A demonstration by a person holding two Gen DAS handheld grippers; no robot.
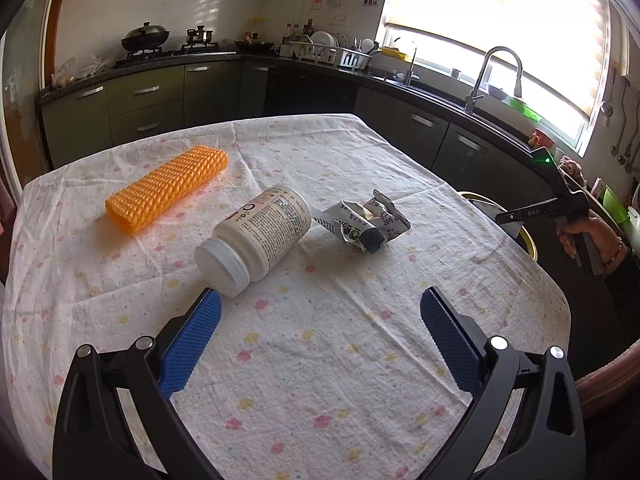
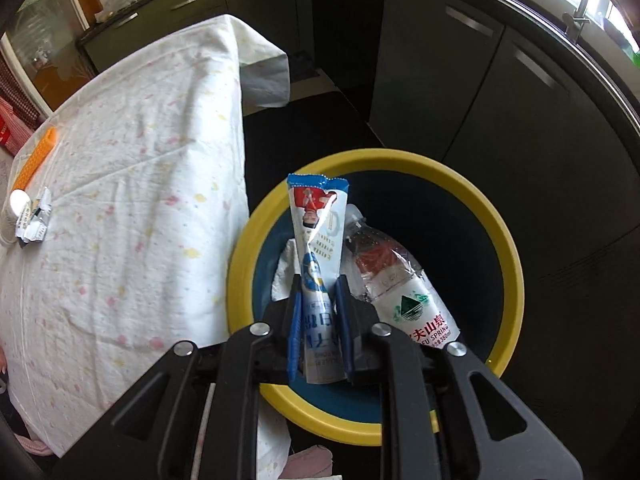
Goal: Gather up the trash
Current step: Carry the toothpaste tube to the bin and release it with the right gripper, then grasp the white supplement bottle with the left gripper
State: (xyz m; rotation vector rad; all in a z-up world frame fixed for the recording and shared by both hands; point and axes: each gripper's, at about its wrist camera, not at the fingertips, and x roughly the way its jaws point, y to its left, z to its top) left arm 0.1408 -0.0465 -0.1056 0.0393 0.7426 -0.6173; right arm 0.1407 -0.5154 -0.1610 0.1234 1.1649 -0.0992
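Observation:
My right gripper (image 2: pixel 318 284) points down over a round bin with a yellow rim (image 2: pixel 508 248), shut on a blue and white snack wrapper (image 2: pixel 316 232) that sticks out forward between its pads. Inside the bin lie a crushed water bottle (image 2: pixel 404 292) and a white tissue (image 2: pixel 286 268). My left gripper (image 1: pixel 320 294) hangs open above the table (image 1: pixel 320 380), nothing between its fingers. Ahead of it lie a white pill bottle (image 1: pixel 256 240) on its side, a crumpled printed wrapper (image 1: pixel 364 224) and an orange foam net sleeve (image 1: pixel 168 192). A hand (image 1: pixel 584 232) holds the right gripper (image 1: pixel 502 218) beyond the table's right edge.
A flowered white cloth covers the table and hangs over its edges (image 2: pixel 264 76). The bin stands on the dark floor close to the table's side. Dark kitchen cabinets (image 1: pixel 404 120), a sink tap (image 1: pixel 492 76) and a stove with pots (image 1: pixel 146 36) line the far walls.

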